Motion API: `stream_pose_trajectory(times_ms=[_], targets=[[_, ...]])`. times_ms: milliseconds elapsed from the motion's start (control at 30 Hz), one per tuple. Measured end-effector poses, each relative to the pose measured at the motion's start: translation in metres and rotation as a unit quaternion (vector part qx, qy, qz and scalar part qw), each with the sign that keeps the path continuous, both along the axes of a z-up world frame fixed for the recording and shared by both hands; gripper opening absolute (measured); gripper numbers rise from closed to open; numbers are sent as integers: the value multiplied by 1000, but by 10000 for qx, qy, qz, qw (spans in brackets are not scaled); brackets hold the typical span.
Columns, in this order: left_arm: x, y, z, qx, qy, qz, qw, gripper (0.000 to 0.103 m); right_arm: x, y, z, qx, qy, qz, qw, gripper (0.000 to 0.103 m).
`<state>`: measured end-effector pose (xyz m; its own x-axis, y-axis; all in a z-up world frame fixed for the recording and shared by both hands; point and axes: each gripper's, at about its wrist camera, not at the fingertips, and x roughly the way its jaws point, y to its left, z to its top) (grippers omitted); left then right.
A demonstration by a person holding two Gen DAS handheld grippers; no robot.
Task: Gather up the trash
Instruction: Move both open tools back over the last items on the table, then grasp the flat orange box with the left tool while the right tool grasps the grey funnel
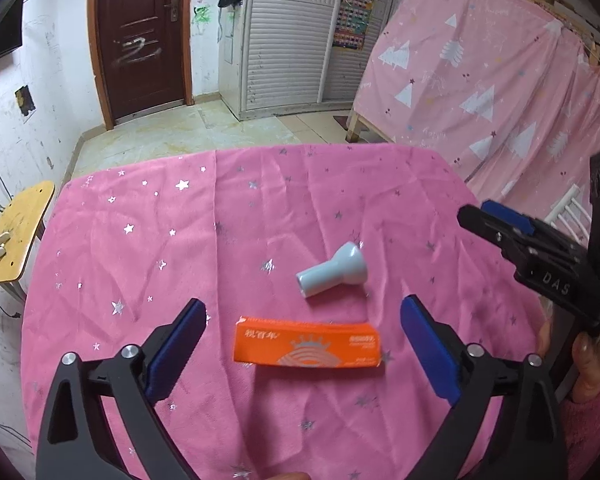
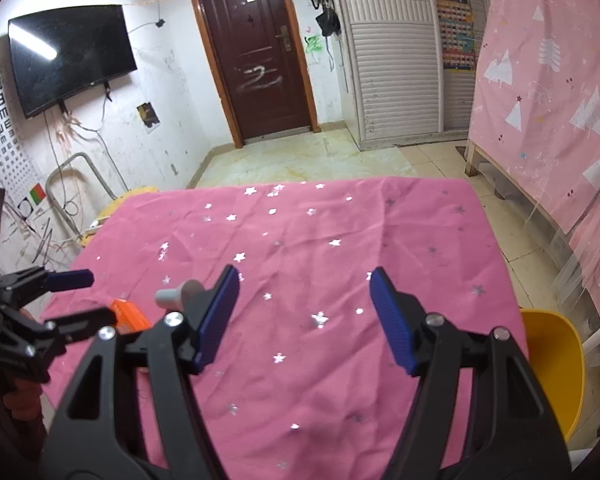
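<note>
The orange box [image 1: 307,345] lies flat on the counter [image 1: 148,248], between the wide-spread pads of the left tool [image 1: 300,350], which grips nothing. It looks like a thin cardboard carton: probably light, stiff along its length but easy to crush, so a gentle pinch across its narrow sides seems best. Just beyond the box lies a pale blue plastic funnel-shaped piece [image 1: 332,275] on its side; likely light, hard and smooth, it could roll, and its narrow neck looks the surest hold. The right tool [image 2: 304,316] hangs open and empty to the right of the box. A pink starred cloth covers the counter, soft and wrinkled, so it may bunch under the pads. Beyond the box stand a brown door [image 1: 140,40] and a white shuttered wardrobe [image 1: 288,36].
</note>
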<state>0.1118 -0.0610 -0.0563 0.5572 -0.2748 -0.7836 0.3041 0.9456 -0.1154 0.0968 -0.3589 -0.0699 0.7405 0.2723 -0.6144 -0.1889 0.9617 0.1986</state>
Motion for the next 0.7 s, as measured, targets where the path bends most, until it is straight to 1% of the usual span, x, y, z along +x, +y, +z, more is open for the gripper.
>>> stream_pose_trajectory(times_ms=[67,200,333,500,700], targets=[[-2,0,-3,30,3,-73,10000,93,1,7,0,-32,13,43,10000,65],[-6,2,-11,71,-1,-289,9996,93,4,18,0,-96,38,105,9999,65],[-5,2,-21,170,58,-381,9991,93,3,24,-2,-140,53,143,9998,65],[-8,0,-27,181,50,-575,9982,93,4,30,-2,-192,84,163,9996,65],[-6,-12,-35,297,103,-764,9966,93,4,41,-2,-242,96,242,9994,65]])
